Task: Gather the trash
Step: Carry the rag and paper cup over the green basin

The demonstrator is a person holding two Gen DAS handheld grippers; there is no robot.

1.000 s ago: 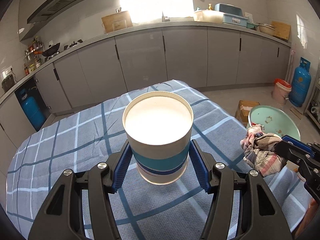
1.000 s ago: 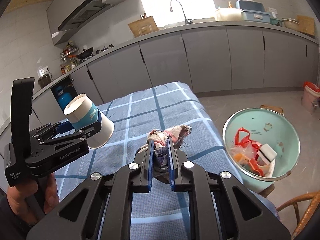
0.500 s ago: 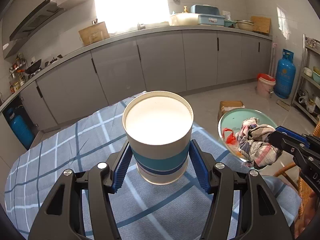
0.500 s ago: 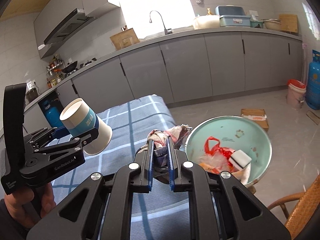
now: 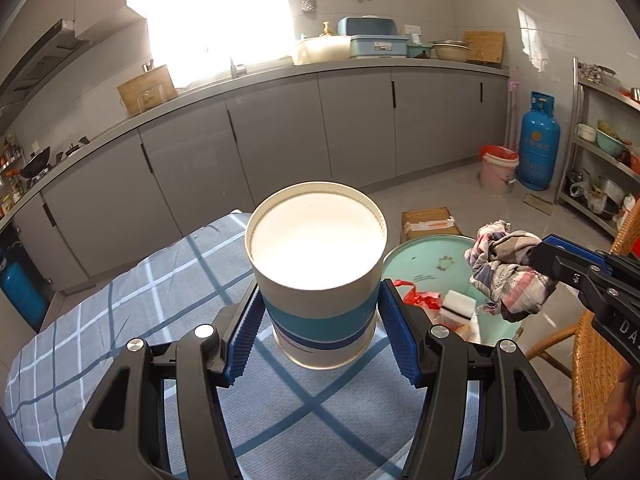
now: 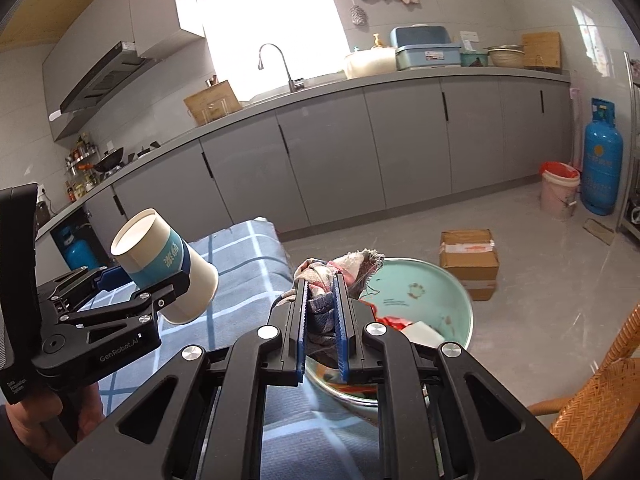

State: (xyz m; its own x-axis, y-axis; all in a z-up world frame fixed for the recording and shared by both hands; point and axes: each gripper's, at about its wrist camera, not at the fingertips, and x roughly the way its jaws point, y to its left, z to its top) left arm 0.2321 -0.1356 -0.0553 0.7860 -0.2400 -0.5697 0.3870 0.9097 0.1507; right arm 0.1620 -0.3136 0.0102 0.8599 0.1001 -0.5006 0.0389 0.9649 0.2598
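The left tool [image 5: 320,316] is clamped on an empty paper cup [image 5: 316,268]; the right tool [image 6: 322,312] grips a crumpled rag [image 6: 340,268] over the green basin [image 6: 432,280], at 3 o'clock, holding red scraps [image 5: 416,298]. Only the right wrist view shows the faucet [image 6: 276,64].

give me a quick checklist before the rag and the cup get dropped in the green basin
1. Right gripper shut on the rag: ok.
2. Rag over the green basin: ok, at its near rim.
3. Left gripper shut on the paper cup: ok.
4. Cup over the basin: not ok, it hangs above the checked tablecloth.
5. Cup empty: cannot tell.
6. Room in the basin: ok.
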